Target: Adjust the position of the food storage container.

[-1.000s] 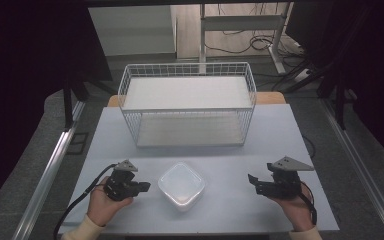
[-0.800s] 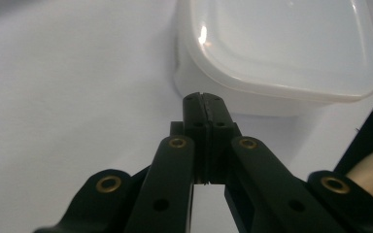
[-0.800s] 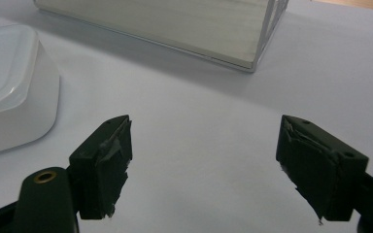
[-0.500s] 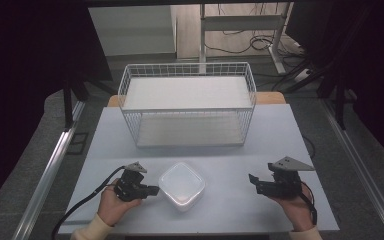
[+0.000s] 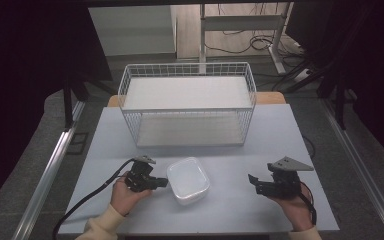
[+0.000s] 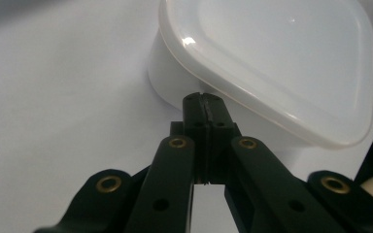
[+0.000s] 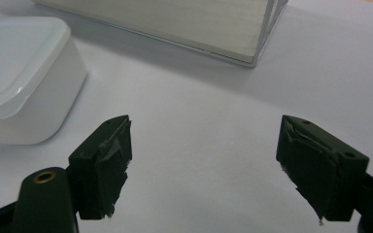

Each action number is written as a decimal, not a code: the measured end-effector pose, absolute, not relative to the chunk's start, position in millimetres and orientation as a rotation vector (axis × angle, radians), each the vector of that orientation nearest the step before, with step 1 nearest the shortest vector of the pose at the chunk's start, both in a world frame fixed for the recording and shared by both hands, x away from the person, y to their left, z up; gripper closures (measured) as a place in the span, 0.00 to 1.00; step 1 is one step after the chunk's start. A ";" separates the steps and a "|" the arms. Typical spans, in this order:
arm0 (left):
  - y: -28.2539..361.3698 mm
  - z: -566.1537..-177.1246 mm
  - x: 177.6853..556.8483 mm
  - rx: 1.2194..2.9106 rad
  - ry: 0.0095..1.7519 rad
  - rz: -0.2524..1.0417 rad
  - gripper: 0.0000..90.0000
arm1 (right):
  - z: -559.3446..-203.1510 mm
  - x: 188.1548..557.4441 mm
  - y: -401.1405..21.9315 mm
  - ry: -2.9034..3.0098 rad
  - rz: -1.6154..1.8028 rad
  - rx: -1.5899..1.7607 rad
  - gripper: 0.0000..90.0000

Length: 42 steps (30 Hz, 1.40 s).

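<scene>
A white plastic container [image 5: 189, 180] with a fitted lid sits on the pale table, near the front and between my two grippers. My left gripper [image 5: 164, 183] is shut with nothing between its jaws. In the left gripper view the closed tip [image 6: 205, 99] points at the container's [image 6: 281, 63] side wall just under the lid rim; whether it touches, I cannot tell. My right gripper [image 5: 254, 184] rests in the person's hand at the front right, a good way from the container. Its jaws stand wide open [image 7: 204, 170] over bare table, with the container [image 7: 19, 73] off to their left.
A white wire basket [image 5: 187, 107] with a pale board floor stands at the back middle of the table [image 5: 230, 150]; its corner [image 7: 264, 34] also shows in the right gripper view. A black cable [image 5: 87, 200] trails from the left gripper over the front edge.
The left hand has carried its shut gripper rightward and slightly down until the tip is at the container's left side. The right gripper has kept still.
</scene>
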<state>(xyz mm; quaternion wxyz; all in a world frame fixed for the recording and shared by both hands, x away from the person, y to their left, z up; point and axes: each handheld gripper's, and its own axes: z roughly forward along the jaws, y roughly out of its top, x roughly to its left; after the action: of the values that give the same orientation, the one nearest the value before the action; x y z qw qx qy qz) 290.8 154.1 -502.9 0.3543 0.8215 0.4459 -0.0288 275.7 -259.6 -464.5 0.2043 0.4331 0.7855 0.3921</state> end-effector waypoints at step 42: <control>164.1 -462.6 273.6 1.960 1.137 0.075 0.45 | -467.6 273.4 -248.4 2.246 1.160 1.158 0.22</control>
<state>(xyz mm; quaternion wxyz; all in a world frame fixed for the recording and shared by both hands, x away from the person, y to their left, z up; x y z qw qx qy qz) 273.6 164.1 -462.6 0.4233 0.7833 0.4543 0.0301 273.4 -248.4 -467.6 0.1793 0.4097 0.7947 0.4105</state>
